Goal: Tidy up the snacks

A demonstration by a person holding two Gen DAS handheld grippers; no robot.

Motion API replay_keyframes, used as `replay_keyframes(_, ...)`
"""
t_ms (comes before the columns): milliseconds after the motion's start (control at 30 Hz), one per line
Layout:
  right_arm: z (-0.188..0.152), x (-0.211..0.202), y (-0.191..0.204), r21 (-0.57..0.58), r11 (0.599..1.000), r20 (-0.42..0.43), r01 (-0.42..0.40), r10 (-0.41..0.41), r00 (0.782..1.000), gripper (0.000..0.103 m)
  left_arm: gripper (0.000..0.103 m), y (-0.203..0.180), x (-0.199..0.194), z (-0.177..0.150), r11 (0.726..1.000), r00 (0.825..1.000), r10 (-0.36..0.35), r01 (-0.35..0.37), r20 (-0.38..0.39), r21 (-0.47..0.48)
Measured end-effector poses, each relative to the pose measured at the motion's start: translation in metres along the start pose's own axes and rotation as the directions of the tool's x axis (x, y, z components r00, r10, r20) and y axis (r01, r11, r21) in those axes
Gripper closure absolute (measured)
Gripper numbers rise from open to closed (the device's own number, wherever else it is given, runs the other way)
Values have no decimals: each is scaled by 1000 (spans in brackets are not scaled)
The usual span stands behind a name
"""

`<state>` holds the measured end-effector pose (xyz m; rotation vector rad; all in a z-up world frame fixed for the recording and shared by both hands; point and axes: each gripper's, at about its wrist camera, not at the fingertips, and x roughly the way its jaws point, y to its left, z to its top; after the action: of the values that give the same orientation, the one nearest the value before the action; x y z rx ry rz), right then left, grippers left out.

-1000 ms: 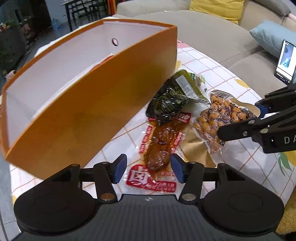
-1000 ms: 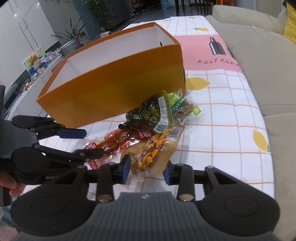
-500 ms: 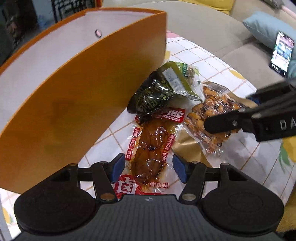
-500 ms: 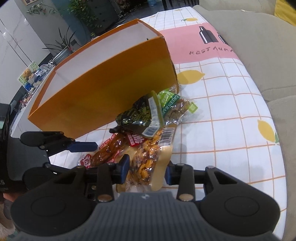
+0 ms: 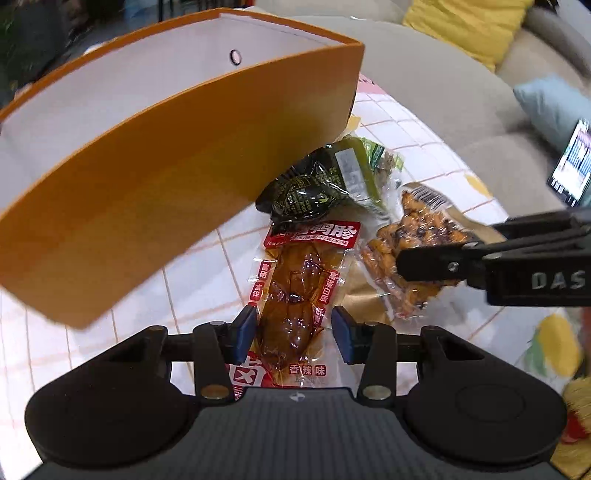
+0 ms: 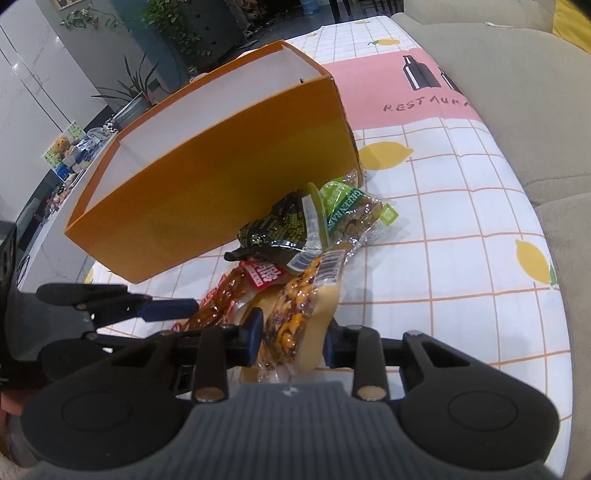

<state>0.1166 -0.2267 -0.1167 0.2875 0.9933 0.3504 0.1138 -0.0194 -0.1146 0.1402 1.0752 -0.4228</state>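
An orange box (image 5: 155, 177) with a white inside stands on the checked tablecloth; it also shows in the right wrist view (image 6: 221, 192). Beside it lie several snack packs. My left gripper (image 5: 291, 330) is open around the red-labelled pack of brown meat (image 5: 299, 295), fingers on either side. My right gripper (image 6: 291, 336) is closed on the clear pack of orange-brown nuts (image 6: 295, 317) and lifts its near end; that pack also shows in the left wrist view (image 5: 406, 251). A black-green pack (image 5: 310, 192) and a green pack of nuts (image 6: 354, 218) lie against the box.
A grey sofa (image 6: 517, 92) borders the table's right side, with a yellow cushion (image 5: 469, 26), a blue cushion (image 5: 550, 107) and a lit phone (image 5: 572, 162) on it. The tablecloth (image 6: 461, 240) has lemon prints and a pink panel. Plants stand beyond the table's far end.
My left gripper has moved forward so its fingers straddle the red-labelled meat pack. My right gripper has closed on the nut pack and tilted it up off the table.
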Motion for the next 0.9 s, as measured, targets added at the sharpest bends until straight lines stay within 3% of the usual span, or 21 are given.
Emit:
replay_keyframes(133, -1, 0, 1, -6, 1000, -19, 4, -4, 1000, 74, 53, 12, -6, -5, 985, 996, -82, 78, -22, -155)
replay_keyframes(200, -2, -1, -1, 9, 1000, -27, -7, 8, 1000, 74, 53, 12, -6, -8, 981, 995, -91, 83, -34, -176)
replay_keyframes(300, -4, -2, -3, 39, 998, -38, -53, 54, 998, 75, 52, 4, -6, -14, 988, 997, -61, 54, -41, -147)
replay_keyframes(500, -10, -1, 3, 31, 998, -56, -57, 59, 997, 77, 49, -12, -3, -17, 995, 994, -70, 64, -81, -73)
replay_keyframes(567, -10, 0, 3, 35, 998, -61, -61, 63, 996, 78, 29, -21, -1, -22, 999, 993, -52, 52, -106, -2)
replay_keyframes(633, -11, 0, 3, 31, 998, -61, -61, 62, 996, 78, 23, -30, 0, -27, 998, 993, -33, 39, -113, 52)
replay_keyframes(700, -11, -1, 4, 30, 998, -60, -62, 63, 996, 79, 23, -37, 1, -31, 996, 994, 1, 9, -107, 89)
replay_keyframes(833, -12, -1, 3, 42, 997, -62, -66, 69, 996, 80, 39, -44, 2, -33, 988, 994, 56, -42, -97, 149)
replay_keyframes(900, -13, -2, 2, 48, 996, -63, -69, 72, 995, 80, 42, -42, 0, -34, 989, 994, 56, -42, -94, 139)
